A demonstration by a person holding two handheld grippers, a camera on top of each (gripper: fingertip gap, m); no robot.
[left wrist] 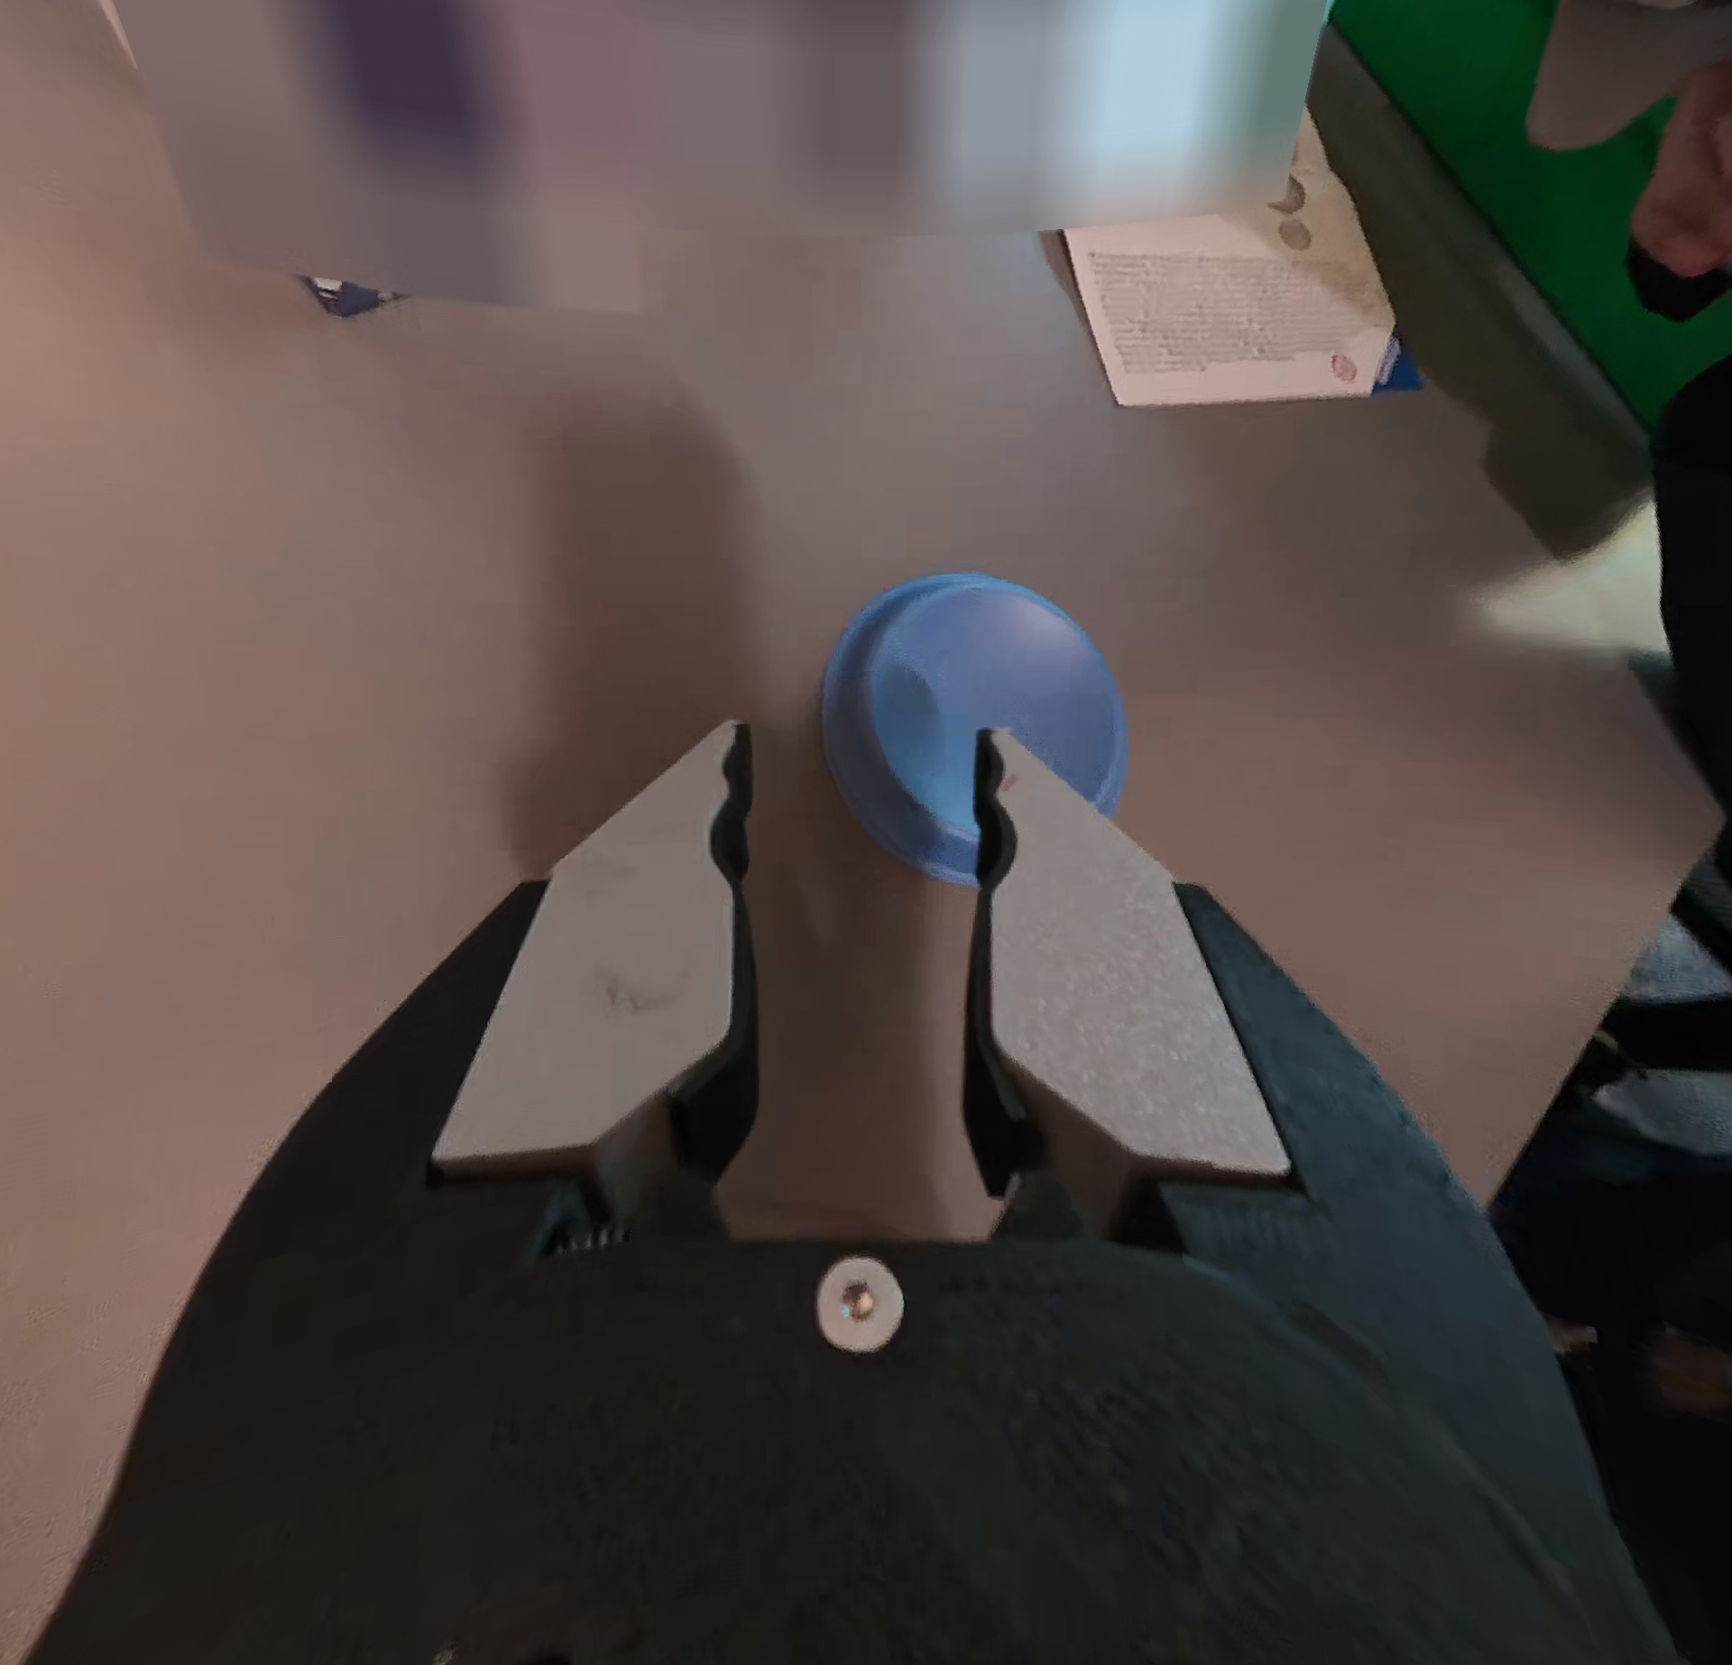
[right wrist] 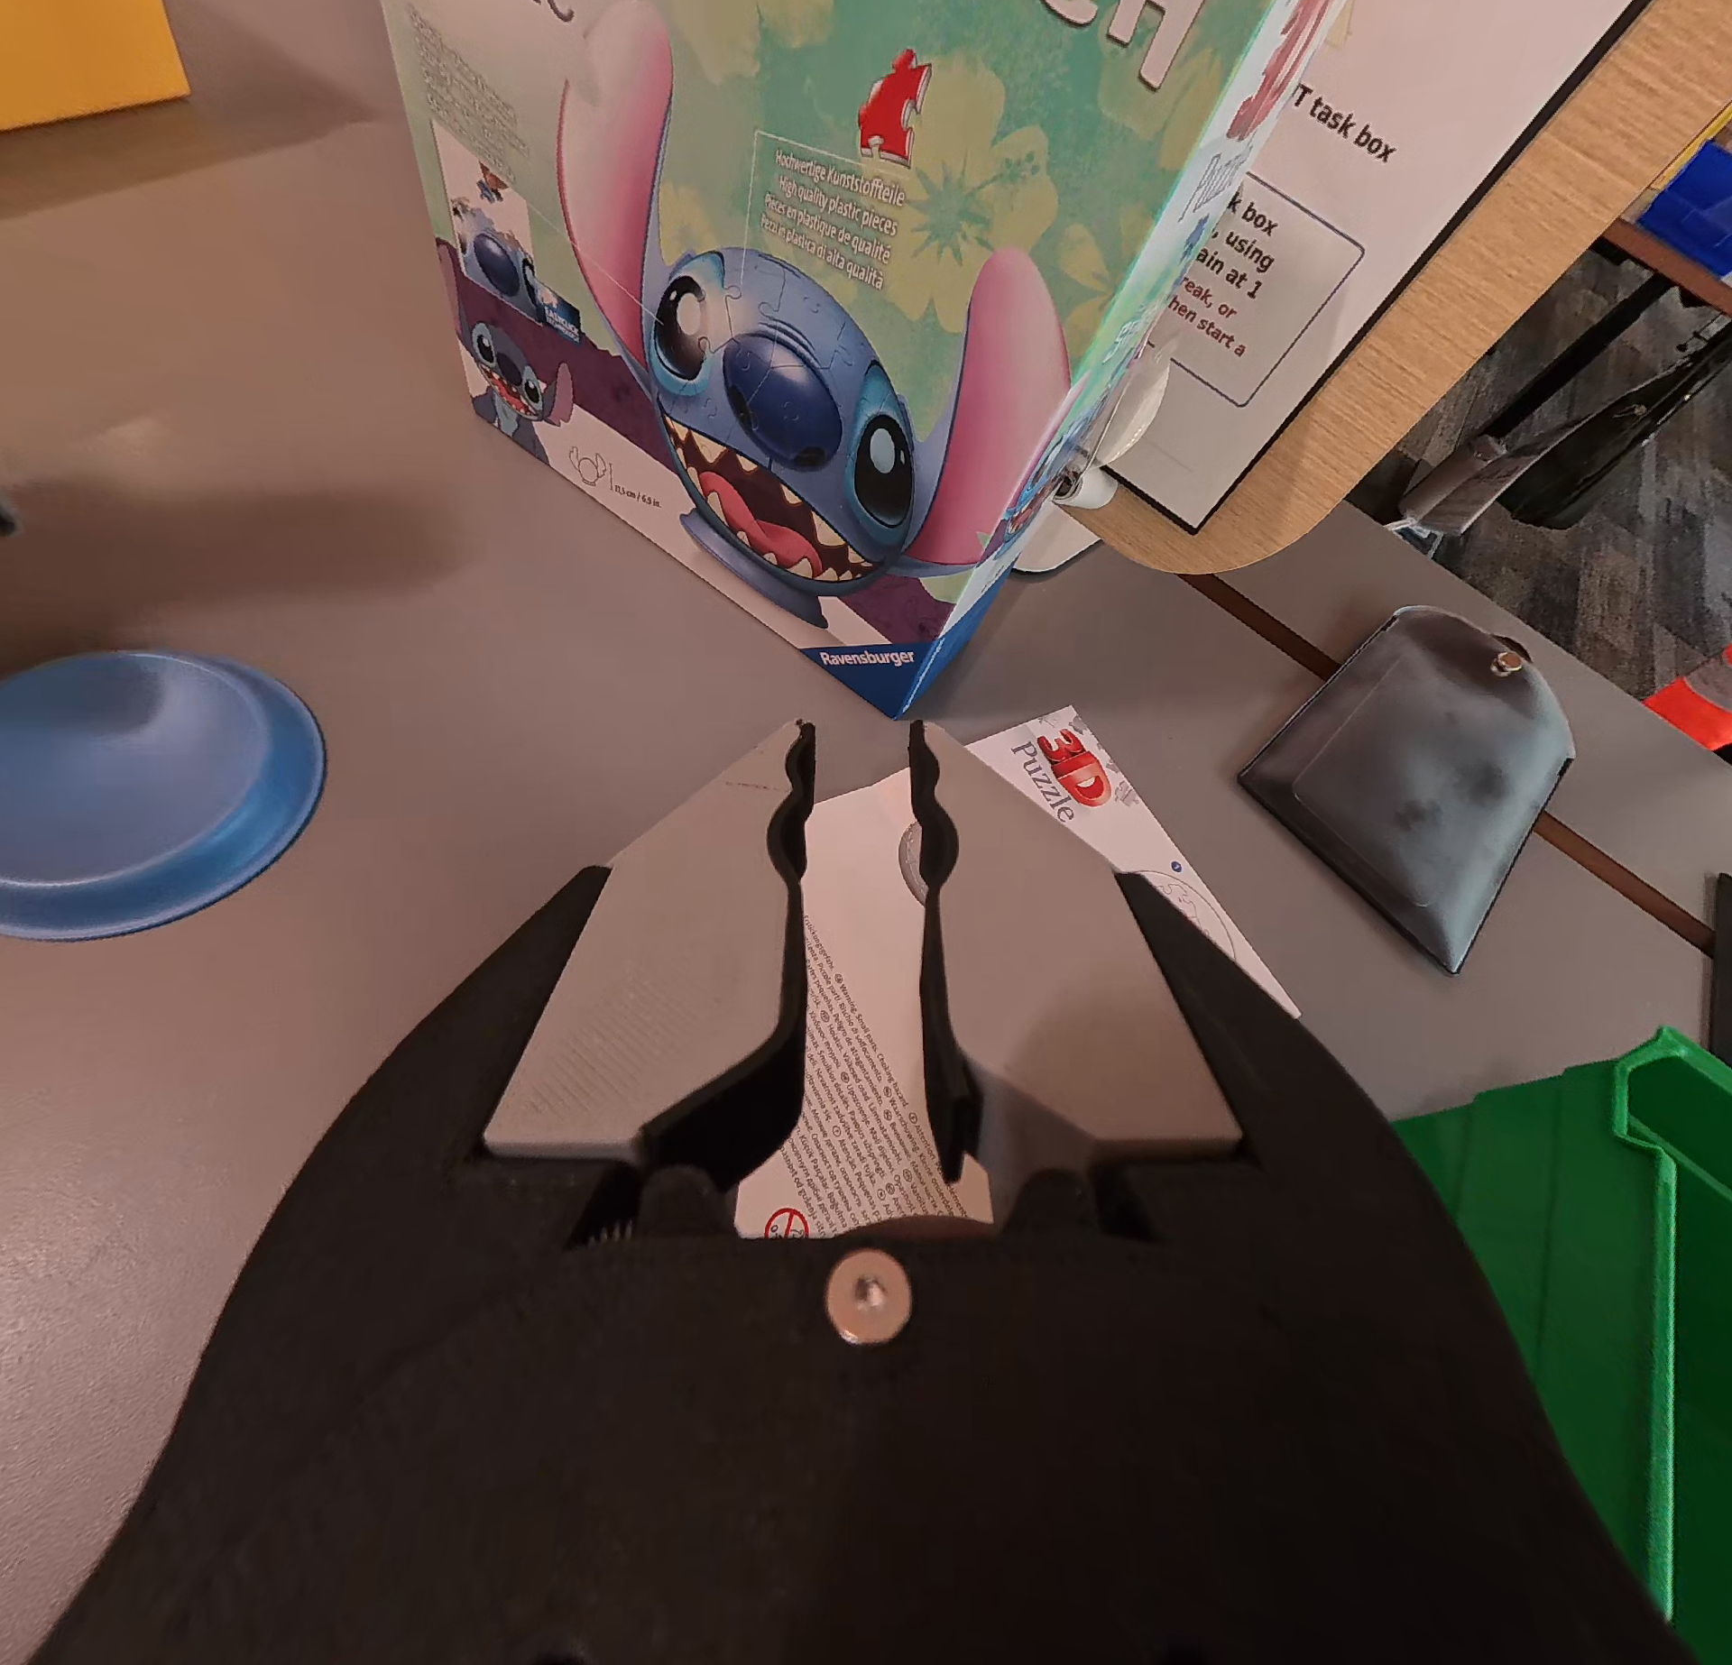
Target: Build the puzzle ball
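Left wrist view: the left tool point(left wrist: 862, 744) hangs over the grey bench point(left wrist: 375, 589), fingers parted and empty, its right finger overlapping the blue puzzle-ball stand point(left wrist: 975, 683) (contact unclear).

Right wrist view: the right tool point(right wrist: 860, 730), narrowly parted and empty, hovers above a printed leaflet point(right wrist: 867, 1011) beside the upright puzzle box point(right wrist: 797, 308); the stand point(right wrist: 141, 786) lies far left.

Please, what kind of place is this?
Probably an office or lab workspace: a grey table carrying a puzzle box, a green storage bin, and carpeted floor beside it.
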